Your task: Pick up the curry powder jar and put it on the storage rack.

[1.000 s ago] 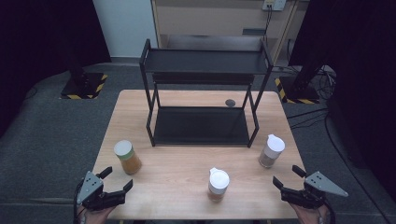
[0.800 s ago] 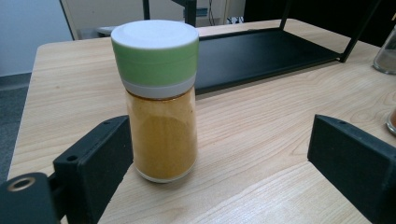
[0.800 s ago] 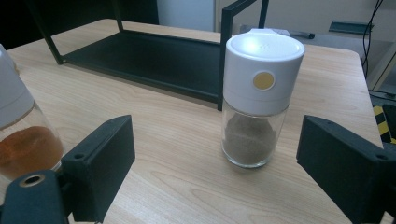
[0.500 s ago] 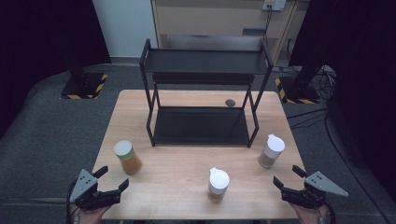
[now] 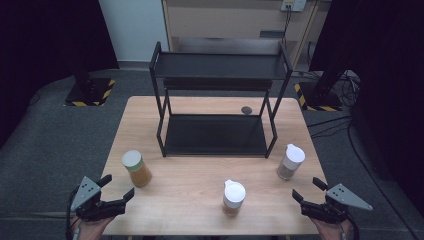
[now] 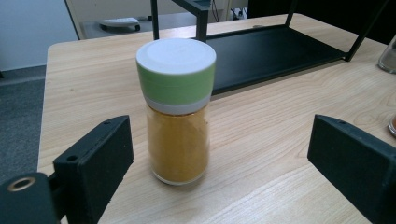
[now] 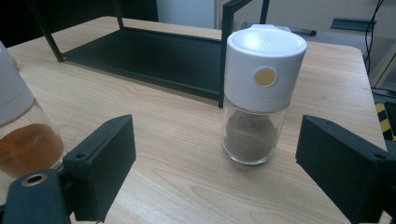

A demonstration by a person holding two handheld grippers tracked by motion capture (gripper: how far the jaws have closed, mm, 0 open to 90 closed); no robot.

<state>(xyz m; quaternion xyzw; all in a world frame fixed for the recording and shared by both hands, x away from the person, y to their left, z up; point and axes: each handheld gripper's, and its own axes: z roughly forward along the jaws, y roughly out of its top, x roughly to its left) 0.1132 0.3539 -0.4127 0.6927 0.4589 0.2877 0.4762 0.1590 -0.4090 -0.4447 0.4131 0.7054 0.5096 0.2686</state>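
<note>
The left tongs [image 5: 119,198] have been sliding outward past the bench [image 5: 200,175] corner, spread wide and empty, lining up on the yellow spice jar [image 6: 176,109] standing upright just ahead. The right tongs [image 5: 306,190] are holding position, released, facing the grey spice jar [image 7: 258,95] near the rack [image 5: 215,135]. Both jars are probably waiting to be grasped.

The left gripper [image 5: 119,191] is hovering at the near left, jaws spread wide and empty. The right gripper [image 5: 306,190] is hovering at the near right, likewise gaping.
</note>
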